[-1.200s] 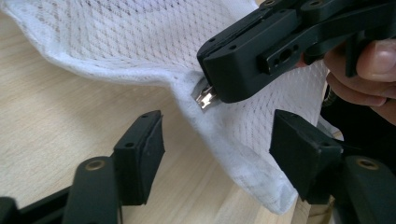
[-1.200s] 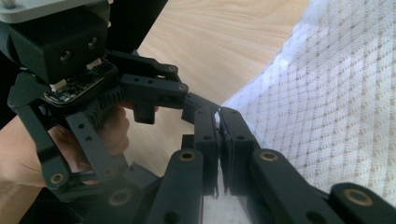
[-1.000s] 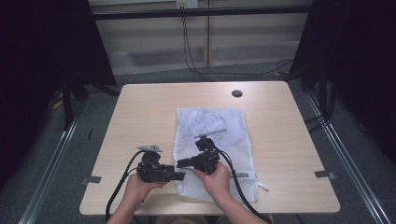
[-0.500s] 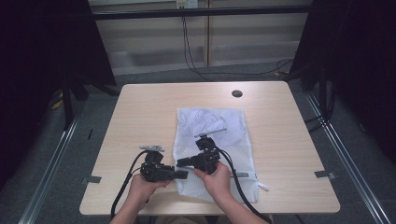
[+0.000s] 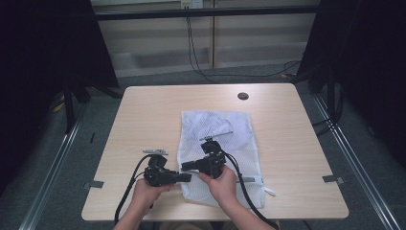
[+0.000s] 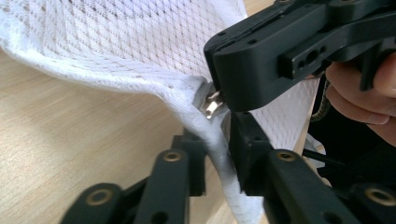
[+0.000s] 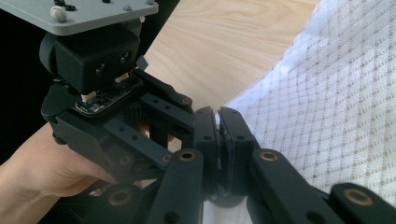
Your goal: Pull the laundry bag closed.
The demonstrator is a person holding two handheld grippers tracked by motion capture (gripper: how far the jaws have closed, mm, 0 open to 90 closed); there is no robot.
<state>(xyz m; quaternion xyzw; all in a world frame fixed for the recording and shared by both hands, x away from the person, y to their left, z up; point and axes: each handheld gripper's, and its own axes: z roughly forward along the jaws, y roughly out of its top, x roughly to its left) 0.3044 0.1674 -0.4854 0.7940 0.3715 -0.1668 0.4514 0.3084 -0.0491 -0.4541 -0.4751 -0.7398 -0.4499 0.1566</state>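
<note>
Dark-curtained bay, pale wood counter (image 5: 143, 120), grey floor around it.

High view: white mesh laundry bag (image 5: 225, 139) lies flat on the counter. Both tongs meet at its near left edge, the left tongs (image 5: 184, 178) coming in from the left and the right tongs (image 5: 186, 166) just beyond them. Compared with a second ago neither hand has shifted; only the left jaws differ.

Left gripper view: the left tongs (image 6: 215, 154) have just been closing, and the bag's thick seam (image 6: 212, 140) now runs between their jaws, pinched or very nearly so. A metal zipper pull (image 6: 211, 103) sits right above them, at the tip of the right tongs (image 6: 219, 100).

Right gripper view: right tongs (image 7: 218, 135) clamped narrow on the bag hem (white strip between pads).

Judgement: seam anchored, the zipper can likely be drawn next.
</note>
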